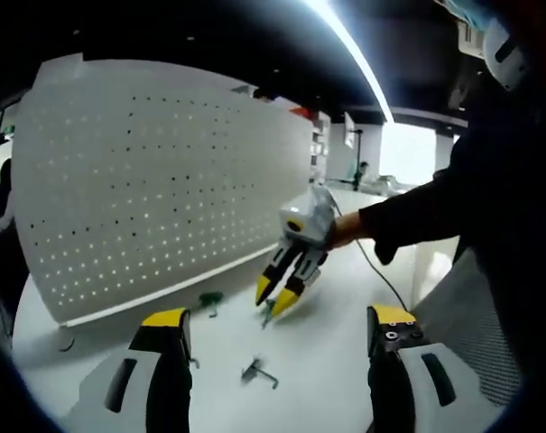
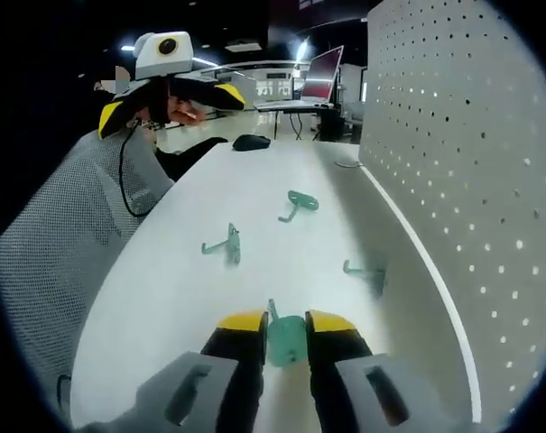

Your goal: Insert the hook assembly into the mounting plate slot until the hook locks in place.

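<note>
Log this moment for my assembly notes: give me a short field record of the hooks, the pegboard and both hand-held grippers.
surface: white table
mounting plate: white pegboard standing upright at the table's edge
right hand-held gripper: shut on a green hook, low over the table
left hand-held gripper: open, holding nothing
loose hooks on the table: three in the right gripper view
hooks on pegboard: none seen
task state: hook not yet inserted
</note>
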A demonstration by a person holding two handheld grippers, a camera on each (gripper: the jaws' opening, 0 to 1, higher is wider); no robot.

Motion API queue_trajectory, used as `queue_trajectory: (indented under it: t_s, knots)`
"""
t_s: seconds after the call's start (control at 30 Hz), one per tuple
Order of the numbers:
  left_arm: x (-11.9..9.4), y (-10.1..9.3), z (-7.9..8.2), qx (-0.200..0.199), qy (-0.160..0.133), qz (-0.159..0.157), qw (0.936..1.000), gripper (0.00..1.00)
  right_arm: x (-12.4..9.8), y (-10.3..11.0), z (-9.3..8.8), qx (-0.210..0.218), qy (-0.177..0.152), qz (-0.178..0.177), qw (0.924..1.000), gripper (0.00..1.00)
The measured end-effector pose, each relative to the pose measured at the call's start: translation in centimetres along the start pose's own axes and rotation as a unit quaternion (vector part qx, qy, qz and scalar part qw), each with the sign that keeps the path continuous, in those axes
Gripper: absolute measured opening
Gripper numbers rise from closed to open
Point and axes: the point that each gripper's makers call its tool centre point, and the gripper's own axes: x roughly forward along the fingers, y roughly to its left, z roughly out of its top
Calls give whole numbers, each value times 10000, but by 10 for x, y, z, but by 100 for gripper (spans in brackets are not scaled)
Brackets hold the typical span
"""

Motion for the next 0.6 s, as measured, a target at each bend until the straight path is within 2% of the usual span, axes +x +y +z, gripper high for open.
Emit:
queue_trajectory:
  t_s: [0.13,0.23,0.6]
  knots:
    - [-1,0,1,12,-26,-13,10000,81,-2,0,3,-20,-18,-43,10000,12]
    - [0,-1,2,21,-42,-38,10000,81,-3,3,7,-8,-77,6,10000,5]
    - [-1,-2,3,39,-72,-98,9999,81,-4,6,6,-57,10,-42,10000,7]
